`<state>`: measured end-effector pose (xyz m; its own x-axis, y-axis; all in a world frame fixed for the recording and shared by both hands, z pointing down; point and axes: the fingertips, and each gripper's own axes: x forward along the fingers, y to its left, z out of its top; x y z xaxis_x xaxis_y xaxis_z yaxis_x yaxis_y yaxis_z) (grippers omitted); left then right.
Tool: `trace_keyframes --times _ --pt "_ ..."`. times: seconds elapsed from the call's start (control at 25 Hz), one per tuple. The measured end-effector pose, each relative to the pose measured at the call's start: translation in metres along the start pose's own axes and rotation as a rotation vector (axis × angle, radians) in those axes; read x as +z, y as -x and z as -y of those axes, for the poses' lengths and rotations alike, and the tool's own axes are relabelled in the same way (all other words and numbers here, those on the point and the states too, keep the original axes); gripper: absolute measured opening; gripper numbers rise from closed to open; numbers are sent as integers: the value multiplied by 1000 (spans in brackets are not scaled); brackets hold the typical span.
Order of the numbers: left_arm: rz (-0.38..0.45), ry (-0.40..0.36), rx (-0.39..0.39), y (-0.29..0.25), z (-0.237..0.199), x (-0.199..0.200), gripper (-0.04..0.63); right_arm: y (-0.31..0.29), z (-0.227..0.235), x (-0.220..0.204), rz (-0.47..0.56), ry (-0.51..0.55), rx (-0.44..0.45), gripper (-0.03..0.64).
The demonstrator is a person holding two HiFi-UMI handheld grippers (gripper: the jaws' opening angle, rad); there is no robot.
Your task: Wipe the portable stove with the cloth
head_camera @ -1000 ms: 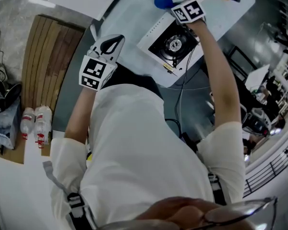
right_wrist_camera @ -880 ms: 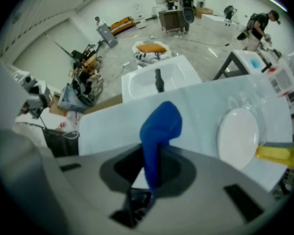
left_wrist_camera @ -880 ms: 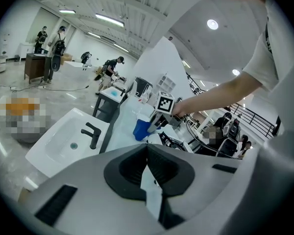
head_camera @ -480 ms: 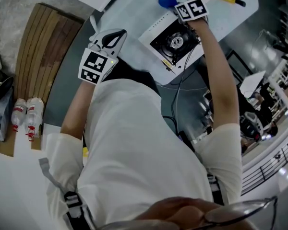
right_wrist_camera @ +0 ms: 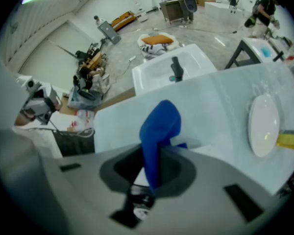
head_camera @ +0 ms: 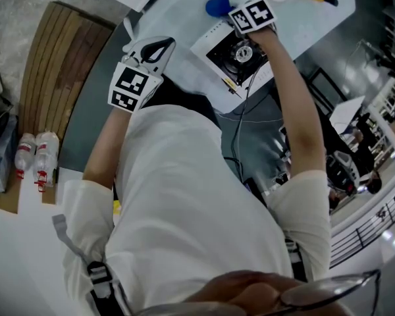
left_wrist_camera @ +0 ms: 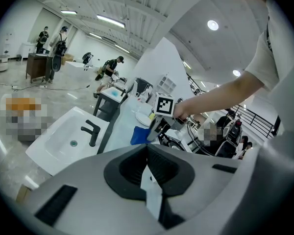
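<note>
At the portable stove's [head_camera: 240, 54] far edge, the right gripper [right_wrist_camera: 154, 173] clamps the blue cloth [right_wrist_camera: 159, 129]; the left gripper [left_wrist_camera: 149, 180] hangs closed and empty.

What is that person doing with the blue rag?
A person is wiping a portable stove on the pale table. The right gripper is shut on a blue cloth, held at the stove's far corner. The left gripper hangs back near the person's body, jaws together, holding nothing.
</note>
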<state>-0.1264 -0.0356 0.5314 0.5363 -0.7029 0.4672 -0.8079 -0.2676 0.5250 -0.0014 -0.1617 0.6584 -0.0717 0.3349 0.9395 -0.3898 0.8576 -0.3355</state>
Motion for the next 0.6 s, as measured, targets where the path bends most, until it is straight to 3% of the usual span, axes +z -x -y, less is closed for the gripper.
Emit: trace_keyframes --times 0.6 --pt "3 9 15 15 -4 -12 32 -32 -73 -13 -50 39 96 74"
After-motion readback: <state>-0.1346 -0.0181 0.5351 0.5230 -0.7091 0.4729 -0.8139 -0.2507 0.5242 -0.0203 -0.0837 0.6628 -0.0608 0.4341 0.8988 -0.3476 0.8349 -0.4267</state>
